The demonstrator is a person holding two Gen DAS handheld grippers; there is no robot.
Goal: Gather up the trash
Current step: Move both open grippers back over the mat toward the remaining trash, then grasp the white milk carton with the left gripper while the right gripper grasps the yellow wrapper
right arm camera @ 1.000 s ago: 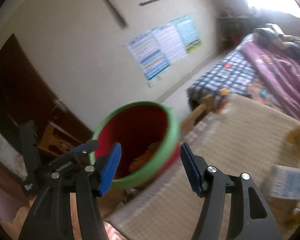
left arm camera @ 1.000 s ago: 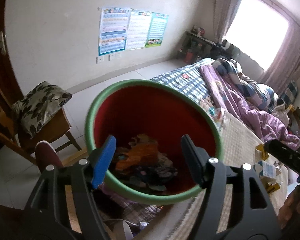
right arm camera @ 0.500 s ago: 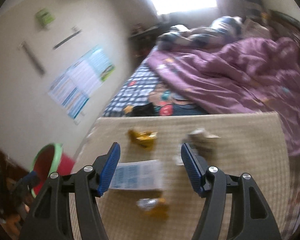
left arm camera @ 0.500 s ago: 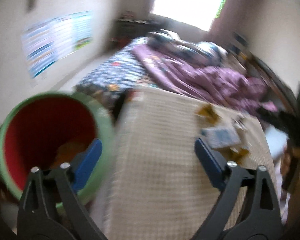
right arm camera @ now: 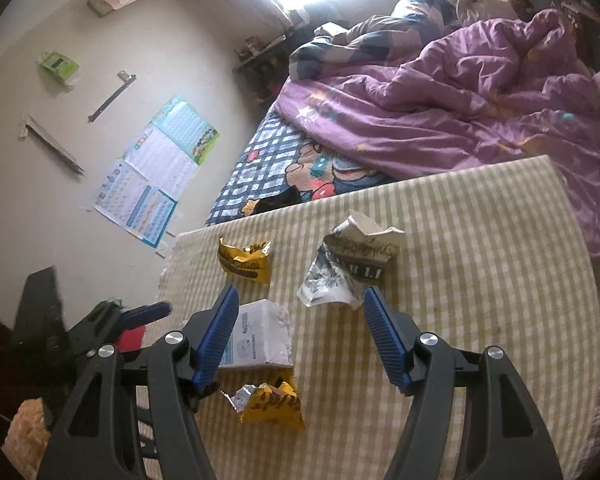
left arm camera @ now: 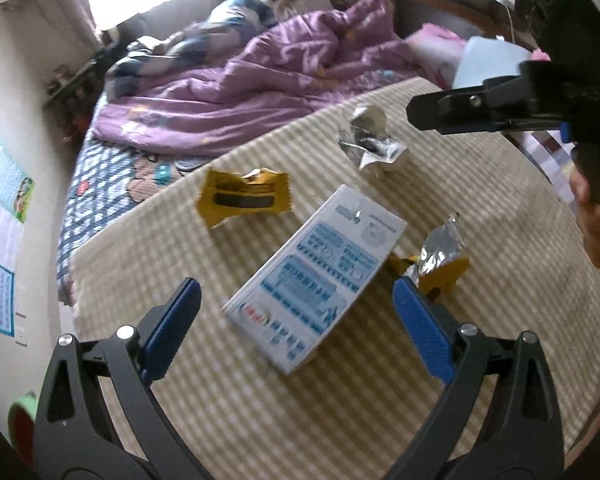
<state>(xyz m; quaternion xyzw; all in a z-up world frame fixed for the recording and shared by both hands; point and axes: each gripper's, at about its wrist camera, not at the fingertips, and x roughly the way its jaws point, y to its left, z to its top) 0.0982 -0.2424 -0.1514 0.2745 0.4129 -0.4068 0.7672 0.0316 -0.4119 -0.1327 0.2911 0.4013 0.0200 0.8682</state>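
Your left gripper (left arm camera: 296,322), jaws wide and empty, hovers nearest the blue-and-white box (left arm camera: 316,280). Its long axis runs diagonally between them. Right gripper (right arm camera: 300,338): released, empty.

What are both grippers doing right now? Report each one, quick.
Left gripper: open wide, empty, above the white box.
Right gripper: open, empty, over the trash on the checked mat.
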